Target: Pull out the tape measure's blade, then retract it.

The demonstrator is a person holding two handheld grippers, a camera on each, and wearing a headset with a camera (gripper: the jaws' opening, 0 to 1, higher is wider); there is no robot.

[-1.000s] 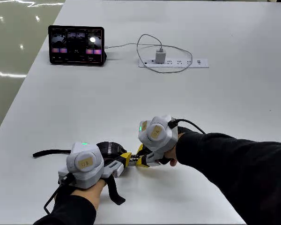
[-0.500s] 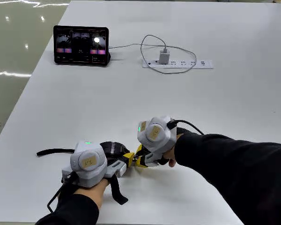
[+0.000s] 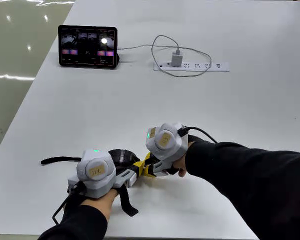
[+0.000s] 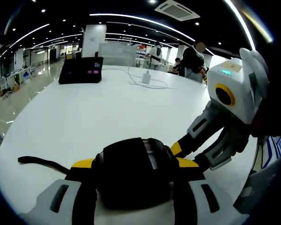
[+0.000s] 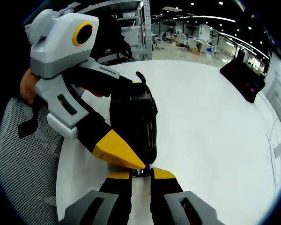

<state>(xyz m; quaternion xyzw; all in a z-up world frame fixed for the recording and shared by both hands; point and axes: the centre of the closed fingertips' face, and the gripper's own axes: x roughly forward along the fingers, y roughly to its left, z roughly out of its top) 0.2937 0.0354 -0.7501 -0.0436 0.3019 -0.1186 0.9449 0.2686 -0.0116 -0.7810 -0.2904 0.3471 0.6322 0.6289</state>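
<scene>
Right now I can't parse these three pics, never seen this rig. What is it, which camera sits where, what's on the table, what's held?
There is no robot here: a person holds a two-jaw gripper in each hand. The wide picture comes from a headset camera looking down. The two round ones come from cameras riding on the grippers. The left gripper has its jaws clamped around the black tape measure. The right gripper has its jaws pinched on the blade tip, right at the case. On the white table lie a tablet, a power strip with a charger plugged in, and a black strap.
</scene>
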